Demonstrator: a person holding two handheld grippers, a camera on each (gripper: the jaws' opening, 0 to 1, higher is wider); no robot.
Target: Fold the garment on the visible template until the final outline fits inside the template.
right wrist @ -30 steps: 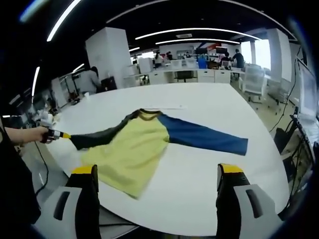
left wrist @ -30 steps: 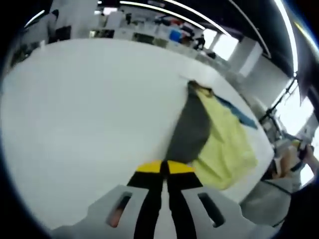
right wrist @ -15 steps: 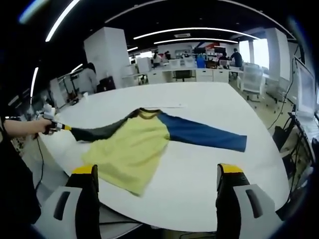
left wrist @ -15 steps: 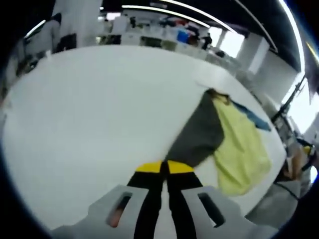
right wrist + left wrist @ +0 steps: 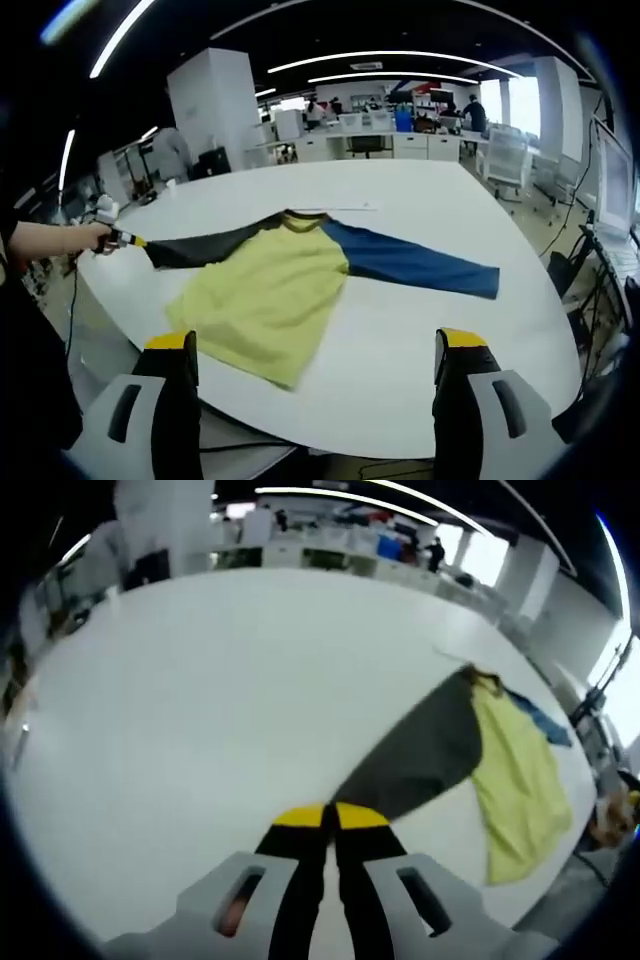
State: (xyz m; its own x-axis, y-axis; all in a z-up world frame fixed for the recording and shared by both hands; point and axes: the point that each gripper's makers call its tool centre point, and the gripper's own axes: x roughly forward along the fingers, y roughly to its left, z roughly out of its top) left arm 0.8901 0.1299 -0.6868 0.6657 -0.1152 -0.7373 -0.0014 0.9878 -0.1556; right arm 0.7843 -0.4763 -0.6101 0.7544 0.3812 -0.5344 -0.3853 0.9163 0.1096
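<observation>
A long-sleeved shirt lies spread on the white table (image 5: 420, 200), with a yellow body (image 5: 265, 295), a dark grey sleeve (image 5: 200, 248) and a blue sleeve (image 5: 410, 262). My left gripper (image 5: 328, 815) is shut on the cuff of the grey sleeve (image 5: 420, 760), which runs taut from its jaws to the yellow body (image 5: 515, 780). In the right gripper view, that left gripper (image 5: 122, 238) sits at the table's left edge, held by a hand (image 5: 60, 240). My right gripper (image 5: 315, 345) hangs open in front of the table's near edge, apart from the shirt, with nothing between its jaws.
A thin pale strip (image 5: 340, 209) lies on the table just beyond the collar. Desks, chairs and people (image 5: 400, 125) fill the office behind the table. A white pillar (image 5: 215, 100) stands at the back left. Bare tabletop (image 5: 200, 680) stretches wide beyond the left gripper.
My left gripper has drawn the grey sleeve outward, away from the body, so it now lies straighter and flatter on the table. The right gripper has stayed open and nearly still.
</observation>
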